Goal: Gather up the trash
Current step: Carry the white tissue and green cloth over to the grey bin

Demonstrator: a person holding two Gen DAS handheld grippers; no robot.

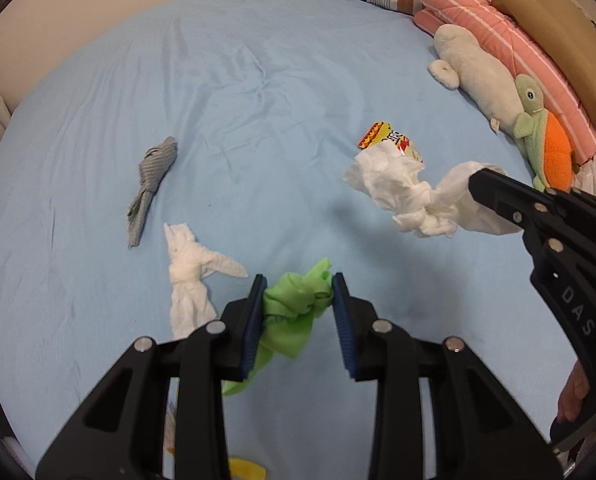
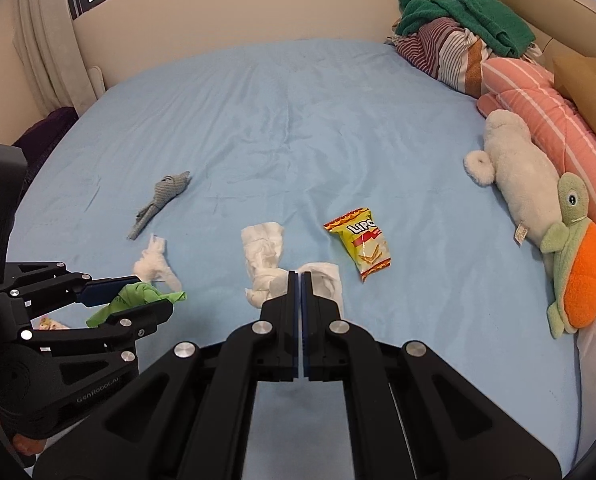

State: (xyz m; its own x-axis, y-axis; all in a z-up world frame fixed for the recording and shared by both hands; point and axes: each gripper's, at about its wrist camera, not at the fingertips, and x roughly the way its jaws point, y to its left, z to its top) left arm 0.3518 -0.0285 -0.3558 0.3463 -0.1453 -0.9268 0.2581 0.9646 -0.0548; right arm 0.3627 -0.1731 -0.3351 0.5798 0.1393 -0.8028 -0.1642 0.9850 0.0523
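Two white tissue wads (image 1: 405,196) (image 1: 190,280), one green wad (image 1: 294,304), one grey rag (image 1: 152,184), one snack packet (image 2: 361,242), two plush toys (image 2: 513,184) (image 2: 577,256)

Both wrist views overlook bed (image 1: 218,80), steeply

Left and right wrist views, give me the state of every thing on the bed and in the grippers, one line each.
left gripper: shut on green wad
green wad: held, off the sheet
right gripper: shut on white tissue
white tissue: crumpled, held aloft
snack bag: lying flat
second white tissue: twisted, lying loose
grey cloth: crumpled, lying loose
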